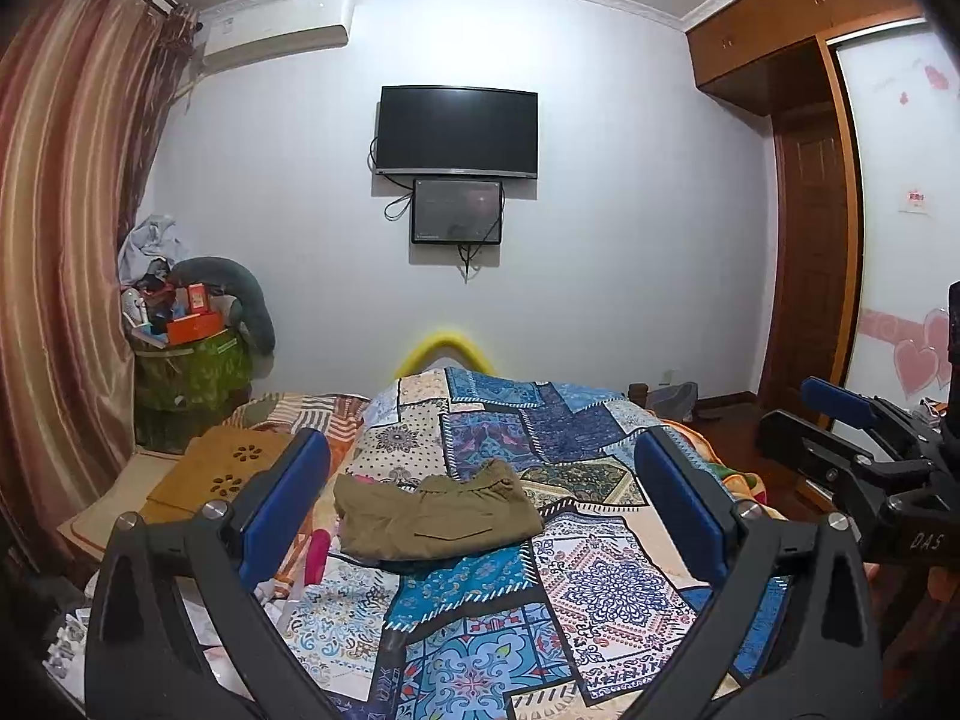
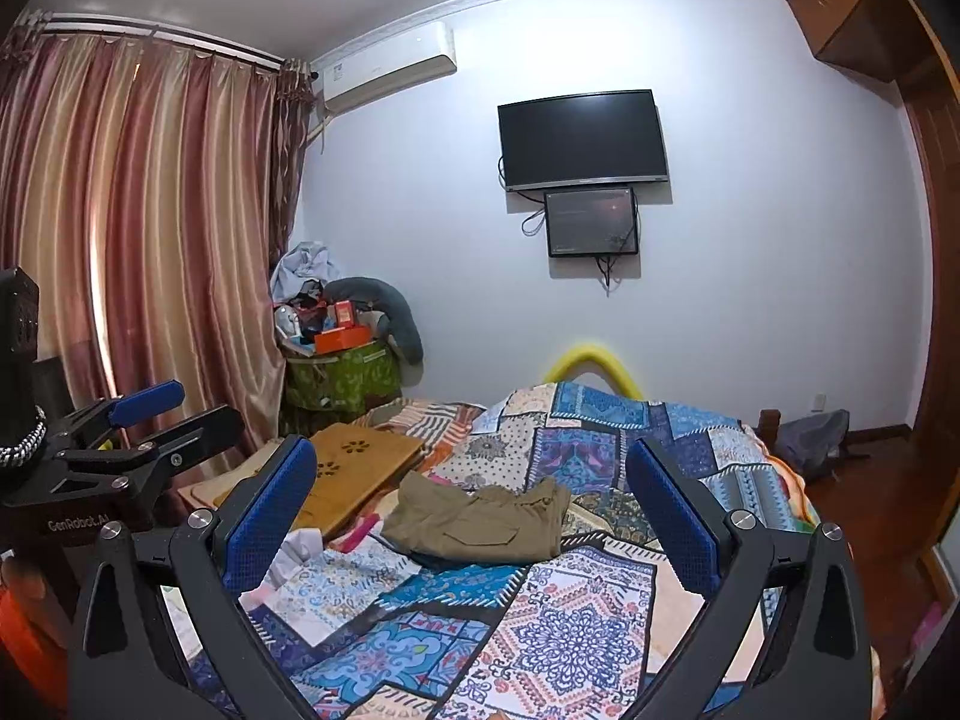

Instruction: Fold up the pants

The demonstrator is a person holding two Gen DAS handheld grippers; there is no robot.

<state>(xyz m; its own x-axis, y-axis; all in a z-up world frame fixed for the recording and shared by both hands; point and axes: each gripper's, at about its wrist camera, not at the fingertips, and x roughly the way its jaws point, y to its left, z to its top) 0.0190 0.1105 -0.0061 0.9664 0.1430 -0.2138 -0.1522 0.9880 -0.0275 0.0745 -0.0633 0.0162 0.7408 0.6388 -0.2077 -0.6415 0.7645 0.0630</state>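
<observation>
Lying dead ahead at twelve o'clock of both claws, the olive pants [image 1: 435,516] rest folded into a compact bundle on the patchwork bed [image 1: 600,588], long axis running nine to three. Left claw [image 1: 480,516] and right claw [image 2: 474,522] both gape wide, holding nothing, hanging apart from the cloth. Neither looks clearly nearer.

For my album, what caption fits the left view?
Open left gripper held above folded pants on a patchwork bedspread.
</observation>
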